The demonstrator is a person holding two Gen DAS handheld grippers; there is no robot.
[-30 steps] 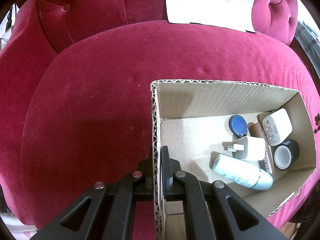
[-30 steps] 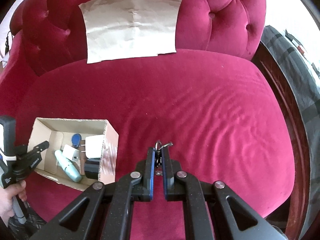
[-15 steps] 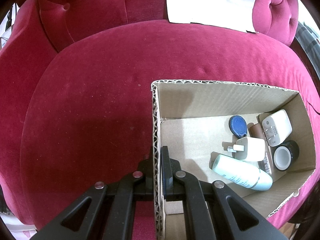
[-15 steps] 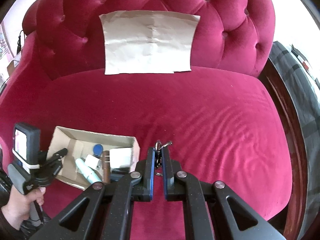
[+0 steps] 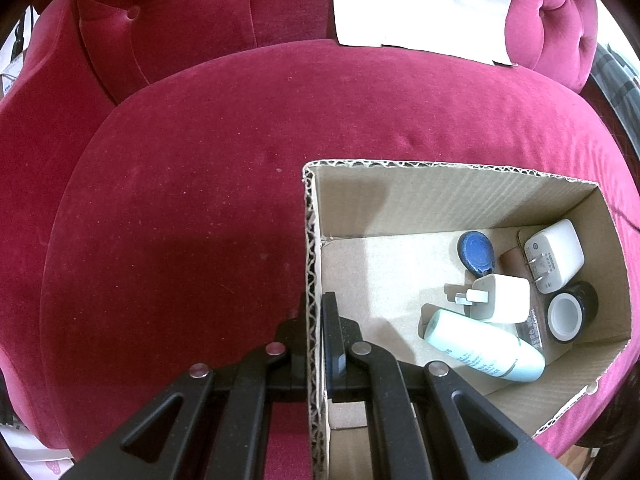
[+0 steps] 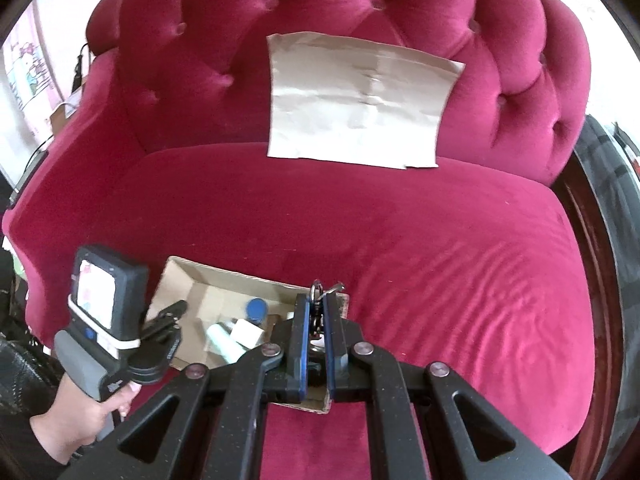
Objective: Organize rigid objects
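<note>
An open cardboard box [image 5: 400, 200] sits on the red velvet sofa seat [image 5: 200, 184]. Inside lie a pale green bottle [image 5: 484, 344], two white plug adapters [image 5: 500, 298] [image 5: 554, 256], a blue key fob [image 5: 476, 250] and a black jar [image 5: 570, 312]. My left gripper [image 5: 314, 304] is shut on the box's left wall. My right gripper [image 6: 316, 304] is shut on a metal key ring [image 6: 322, 290] and holds it above the box's right end [image 6: 240, 288]. The left gripper [image 6: 164, 320] shows in the right wrist view on the box's left side.
A sheet of brown paper [image 6: 356, 100] leans against the tufted sofa back. The sofa's dark wooden edge [image 6: 592, 240] runs down the right. The seat cushion spreads wide to the right of the box [image 6: 460, 264].
My right gripper has carried the key ring left, from over the open seat to above the box. The left gripper and the box have stayed still.
</note>
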